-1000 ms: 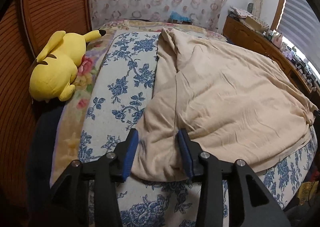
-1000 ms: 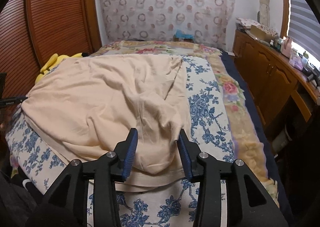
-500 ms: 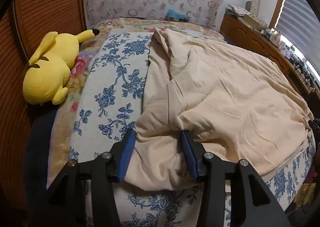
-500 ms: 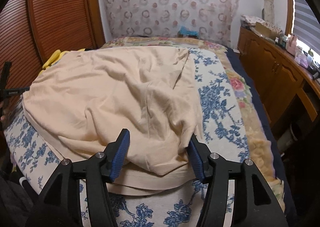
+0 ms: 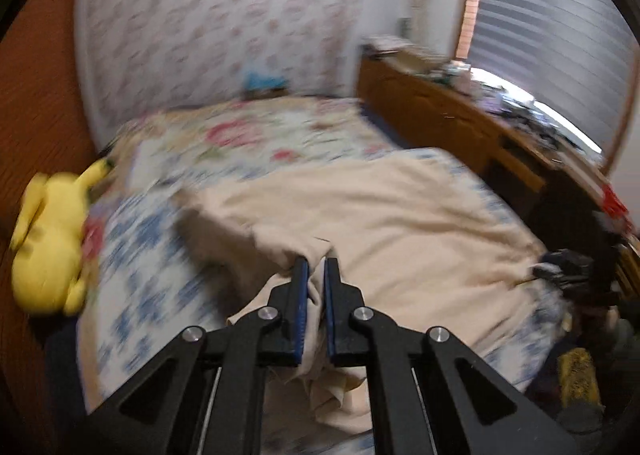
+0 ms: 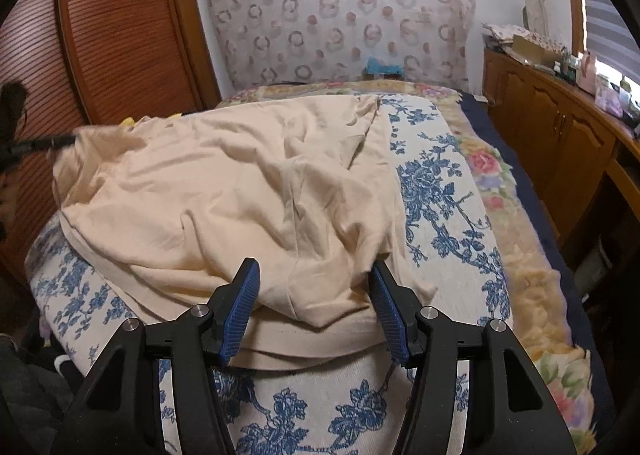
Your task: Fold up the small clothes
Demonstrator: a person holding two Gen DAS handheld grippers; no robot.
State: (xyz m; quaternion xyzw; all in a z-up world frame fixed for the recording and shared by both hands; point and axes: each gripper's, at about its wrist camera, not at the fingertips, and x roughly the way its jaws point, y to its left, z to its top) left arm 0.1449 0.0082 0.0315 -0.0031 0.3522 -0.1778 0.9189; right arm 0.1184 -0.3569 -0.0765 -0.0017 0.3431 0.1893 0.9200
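Your left gripper (image 5: 313,275) pinches a fold of the crumpled cream cotton garment (image 5: 400,223); the rest spreads ahead and rightward of its jaws. Your right gripper (image 6: 314,287) stands wide, straddling the near hem unpressed; the cloth's long axis runs leftward from it.

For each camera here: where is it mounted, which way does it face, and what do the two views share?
Left wrist: on the left gripper, facing along the bed to the patterned wall; fingers clamp the cream garment.
Right wrist: on the right gripper, facing the same way; its open fingers straddle a fold.
Shared: garment, floral bedspread, yellow plush.
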